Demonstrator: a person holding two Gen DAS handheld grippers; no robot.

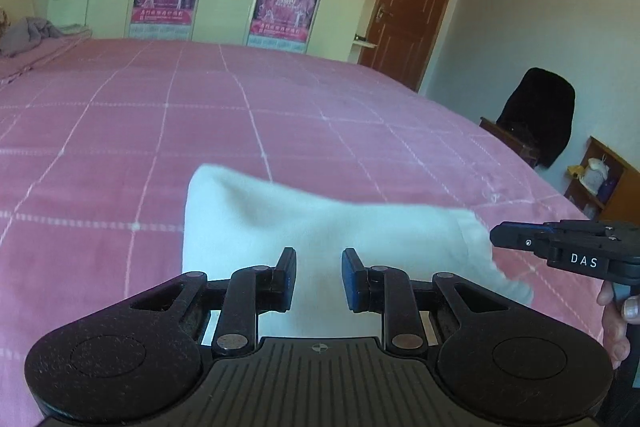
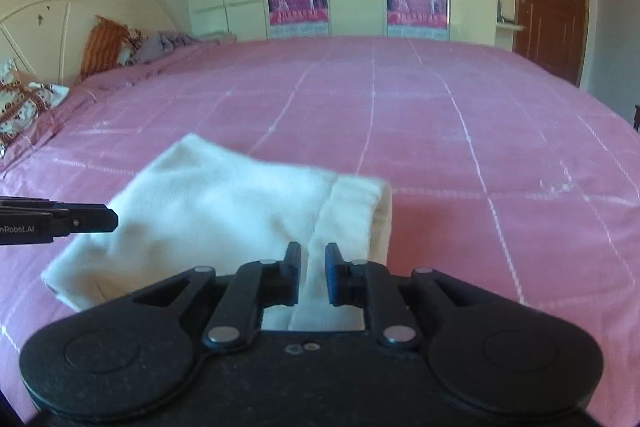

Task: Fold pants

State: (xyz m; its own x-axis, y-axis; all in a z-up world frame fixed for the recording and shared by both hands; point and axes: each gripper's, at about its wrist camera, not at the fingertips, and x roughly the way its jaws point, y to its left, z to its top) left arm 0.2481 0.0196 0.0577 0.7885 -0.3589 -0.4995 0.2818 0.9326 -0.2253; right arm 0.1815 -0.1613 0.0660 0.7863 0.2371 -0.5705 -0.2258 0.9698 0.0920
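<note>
On a pink bed [image 2: 440, 131], one white pants [image 2: 224, 211], two grippers, left gripper [image 1: 319, 277], right gripper [image 2: 313, 273], jaws apparently pinching cloth.

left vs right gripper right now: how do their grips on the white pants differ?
The left gripper shows a wider gap between its fingers than the right gripper. The left gripper takes the white pants on plain cloth, while the right gripper takes them next to the seamed band near the open end. In both views the cloth runs between the fingers, and both grippers hold the pants lifted above the pink bedspread.
</note>
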